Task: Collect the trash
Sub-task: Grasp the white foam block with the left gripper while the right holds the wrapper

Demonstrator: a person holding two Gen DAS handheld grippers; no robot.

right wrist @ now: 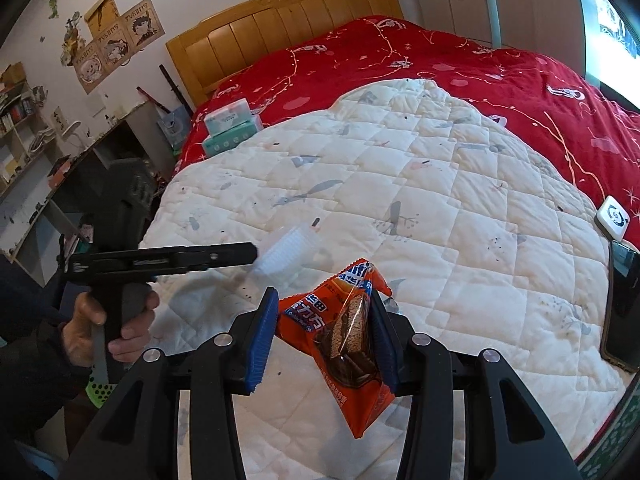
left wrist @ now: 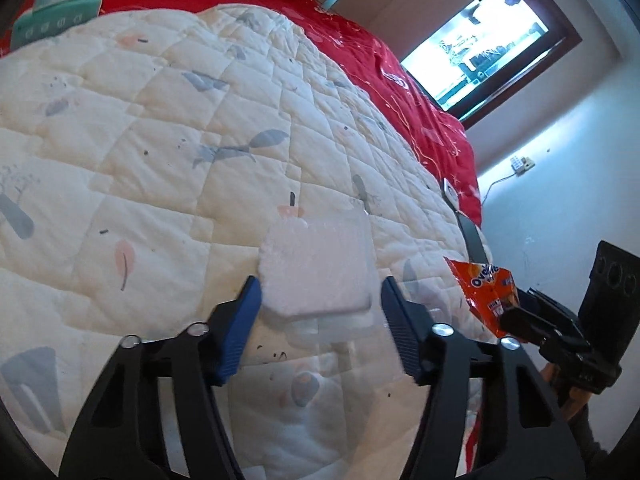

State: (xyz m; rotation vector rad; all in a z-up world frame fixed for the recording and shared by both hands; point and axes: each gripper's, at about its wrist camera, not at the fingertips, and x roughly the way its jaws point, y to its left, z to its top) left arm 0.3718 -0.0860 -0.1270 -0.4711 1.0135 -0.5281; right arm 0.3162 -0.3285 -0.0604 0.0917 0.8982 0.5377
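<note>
Left wrist view: the left gripper (left wrist: 320, 300) reaches over the white quilt (left wrist: 140, 140) near its foot edge. A clear plastic tray (left wrist: 316, 276), ribbed and translucent, sits between the blue pads (left wrist: 244, 312). The left pad touches the tray's side; the right pad stands just beside it, and whether it presses cannot be told. To the right, over the quilt's right edge, the right gripper (left wrist: 516, 316) holds an orange wrapper (left wrist: 484, 288) off the bedding. Beyond the quilt lies a red bedspread (left wrist: 420, 100). A green tissue pack (left wrist: 60, 4) rests on it at the far left corner. A window (left wrist: 480, 48) shows on the far wall.

Right wrist view: the right gripper (right wrist: 324, 332) is clenched on the wrapper (right wrist: 344, 344). Both blue pads press its sides, and the packet hangs down between them above the quilt (right wrist: 440, 200). To the left, a hand (right wrist: 100, 328) grips the handle of the left gripper (right wrist: 260, 256), seen side-on, its tip at the tray (right wrist: 290, 252), which lies near the quilt's left edge. The tissue pack (right wrist: 230, 128) sits on the bedspread (right wrist: 440, 52) near the wooden headboard (right wrist: 280, 20). A phone (right wrist: 622, 304) lies by the quilt's right edge, with a small white device (right wrist: 612, 220) just above it on the bedspread.
</note>
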